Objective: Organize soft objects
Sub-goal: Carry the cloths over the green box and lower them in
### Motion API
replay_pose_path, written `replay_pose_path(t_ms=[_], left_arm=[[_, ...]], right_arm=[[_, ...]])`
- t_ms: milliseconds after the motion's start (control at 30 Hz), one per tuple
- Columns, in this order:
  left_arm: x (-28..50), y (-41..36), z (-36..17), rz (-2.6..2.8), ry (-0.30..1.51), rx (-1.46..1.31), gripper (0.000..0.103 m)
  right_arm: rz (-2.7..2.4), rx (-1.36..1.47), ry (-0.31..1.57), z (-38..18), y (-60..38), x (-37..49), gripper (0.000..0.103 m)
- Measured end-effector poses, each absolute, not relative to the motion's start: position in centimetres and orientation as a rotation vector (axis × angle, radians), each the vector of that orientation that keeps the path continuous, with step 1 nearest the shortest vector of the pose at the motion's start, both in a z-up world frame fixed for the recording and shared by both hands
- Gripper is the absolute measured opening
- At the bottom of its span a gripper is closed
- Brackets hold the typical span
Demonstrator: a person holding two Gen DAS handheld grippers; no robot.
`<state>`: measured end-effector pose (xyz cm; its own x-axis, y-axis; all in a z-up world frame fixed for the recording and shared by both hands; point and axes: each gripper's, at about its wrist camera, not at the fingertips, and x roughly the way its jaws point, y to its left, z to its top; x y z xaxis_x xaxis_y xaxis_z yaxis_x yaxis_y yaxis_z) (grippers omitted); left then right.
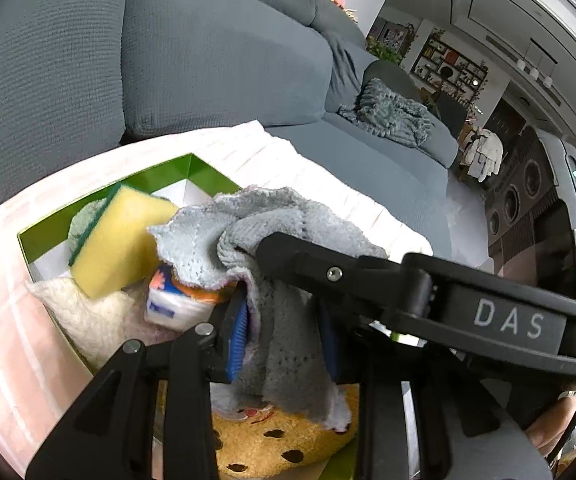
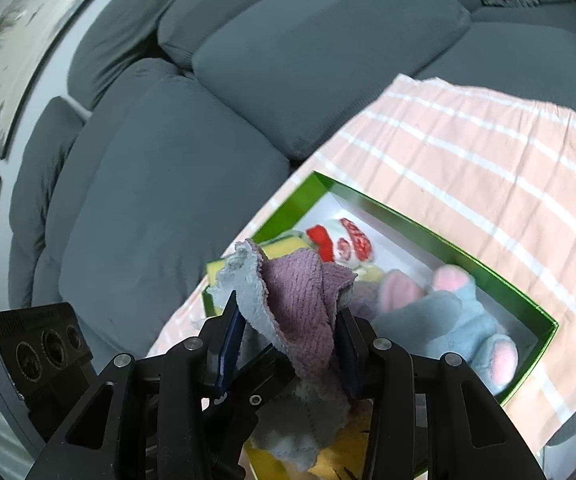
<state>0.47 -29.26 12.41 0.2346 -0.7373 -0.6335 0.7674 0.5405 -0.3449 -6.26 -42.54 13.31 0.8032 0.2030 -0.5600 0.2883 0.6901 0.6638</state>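
A grey and lilac towelling cloth [image 1: 283, 280] is held over a green box [image 1: 175, 170] with a white inside. My left gripper [image 1: 283, 334] is shut on the cloth's lower part. My right gripper [image 2: 288, 344] is shut on the same cloth [image 2: 300, 300], and its black finger [image 1: 328, 266] crosses the left wrist view. The box [image 2: 440, 240] holds a yellow sponge [image 1: 119, 236], a cream fleecy piece [image 1: 87, 316], a small tissue pack [image 1: 171, 300], a spotted tan plush [image 1: 271, 440], a grey-blue plush with pink paws [image 2: 460, 320] and a red and white toy [image 2: 348, 244].
The box sits on a pink cloth with white stripes [image 2: 468, 152] laid over a grey sofa [image 1: 215, 48]. A knitted grey throw [image 1: 392, 114] lies at the sofa's far end. Shelves and speakers [image 1: 524, 192] stand beyond.
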Motion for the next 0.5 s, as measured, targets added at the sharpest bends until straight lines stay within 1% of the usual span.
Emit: replay_pose_path(t_ms=[200, 500], left_arm=[[1.1, -29.7, 11.0, -1.022, 0.91, 0.027, 0.027], [1.3, -29.4, 10.6, -1.007, 0.927, 0.013, 0.028]], right_arm=[[-0.08, 0.832, 0.691, 12.1, -42.9, -5.7, 0.045], [-0.097, 0.81, 0.698, 11.9, -42.6, -5.4, 0.045]])
